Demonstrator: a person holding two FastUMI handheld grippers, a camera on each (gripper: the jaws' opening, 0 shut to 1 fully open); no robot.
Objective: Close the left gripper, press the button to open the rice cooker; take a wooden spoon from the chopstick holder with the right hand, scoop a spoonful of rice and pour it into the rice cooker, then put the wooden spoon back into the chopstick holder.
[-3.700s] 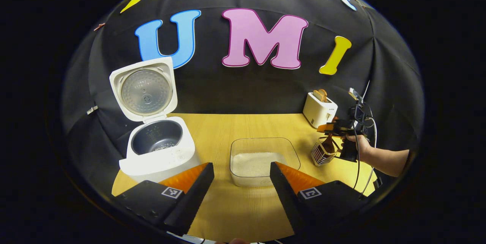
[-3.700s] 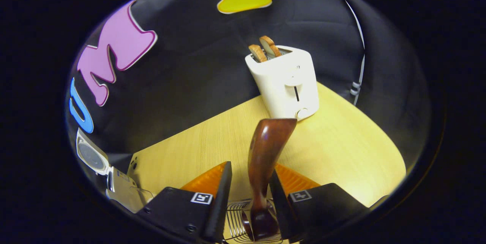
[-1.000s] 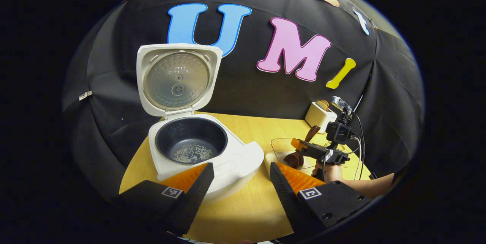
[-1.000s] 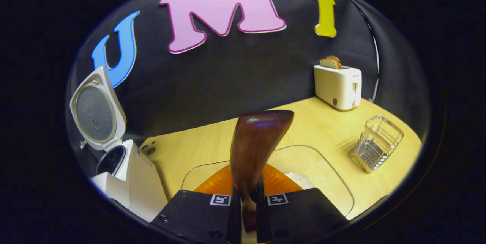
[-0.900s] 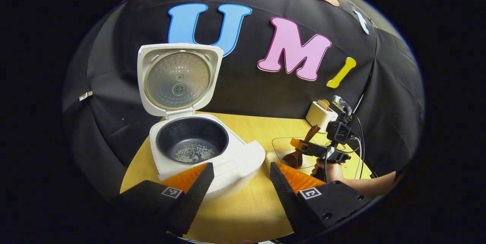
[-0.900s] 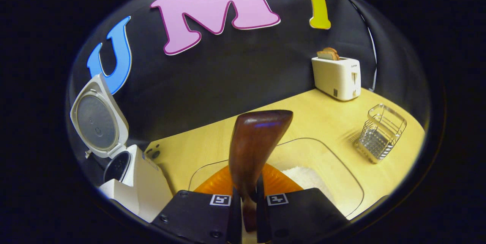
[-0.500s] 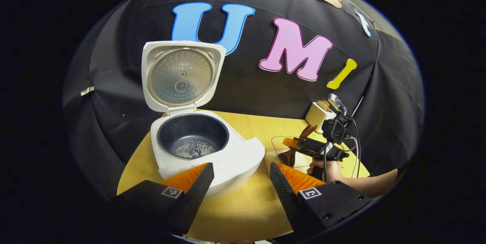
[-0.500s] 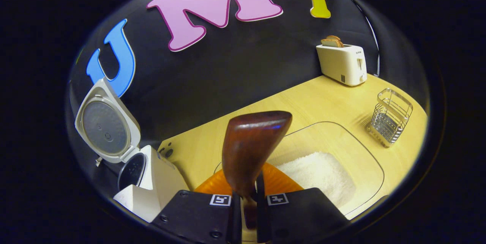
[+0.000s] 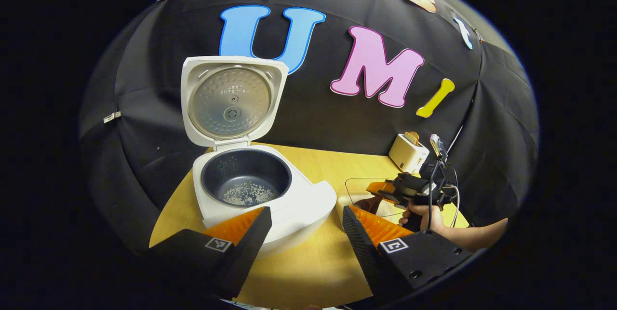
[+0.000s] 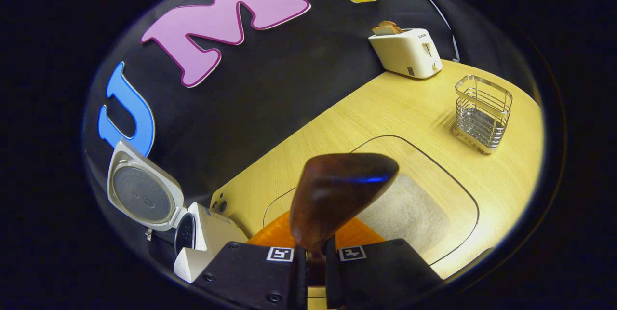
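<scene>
The right hand-held gripper (image 10: 315, 257) was clamped tight on the handle of the dark brown wooden spoon (image 10: 337, 194), fingers nearly together w/ the stem between them. The spoon bowl stood up ahead of the fingers, over the near-left part of the clear, shallow, rounded-square rice tray (image 10: 462, 189) w/ its white rice (image 10: 409, 213). In the left gripper view the same hand-held gripper (image 9: 385, 189) sat low over that tray, held by a hand (image 9: 424, 213). The left hand-held gripper (image 9: 307, 223) was wide open, holding nothing, just in front of the white rice cooker (image 9: 308, 199), whose lid (image 9: 231, 100) stood up; a few grains lay in the dark pot (image 9: 246, 182).

Handling, as a judgement: the spoon is stiff, light and smooth, so it could twist in a narrow pinch; a hold on the handle well back from the bowl seems right. Rice is loose and will spill if the bowl tips.

Room: the tray rim is low, prob. easy to clear. The pale wood worktop (image 10: 409, 112) was open between the tray and the wire chopstick holder (image 10: 482, 112), which stood well apart at the right, w/ the cream toaster (image 10: 405, 52) behind. The cooker (image 10: 202, 242) was near the tray's left.
</scene>
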